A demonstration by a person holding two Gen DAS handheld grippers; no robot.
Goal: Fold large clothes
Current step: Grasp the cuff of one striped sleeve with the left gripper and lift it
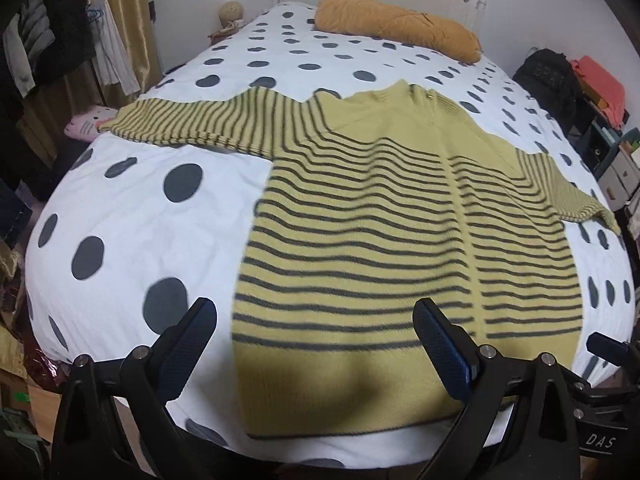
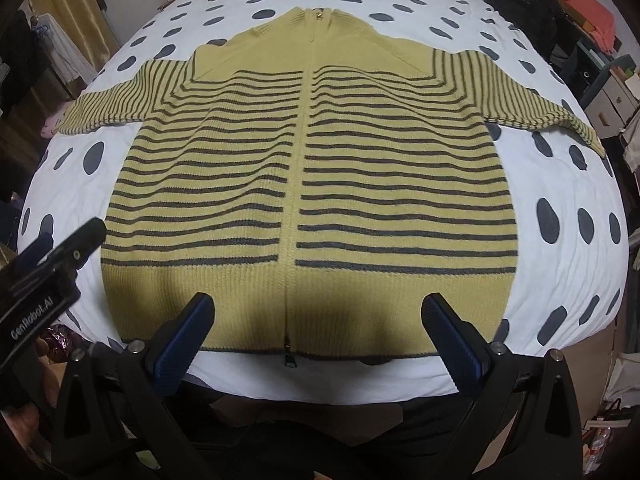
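A yellow knit cardigan with dark stripes (image 2: 312, 184) lies flat and zipped on the bed, sleeves spread to both sides, hem toward me. It also shows in the left wrist view (image 1: 380, 220). My left gripper (image 1: 316, 344) is open and empty above the hem's left part. My right gripper (image 2: 318, 340) is open and empty above the middle of the hem, near the zipper pull (image 2: 289, 360). The left gripper's body (image 2: 44, 280) shows at the left edge of the right wrist view.
The bed has a white cover with dark dots (image 1: 132, 216). An orange pillow (image 1: 400, 28) lies at the head. A black backpack (image 1: 548, 80) and shelves stand to the right. Hanging clothes (image 1: 48, 40) and clutter line the left side.
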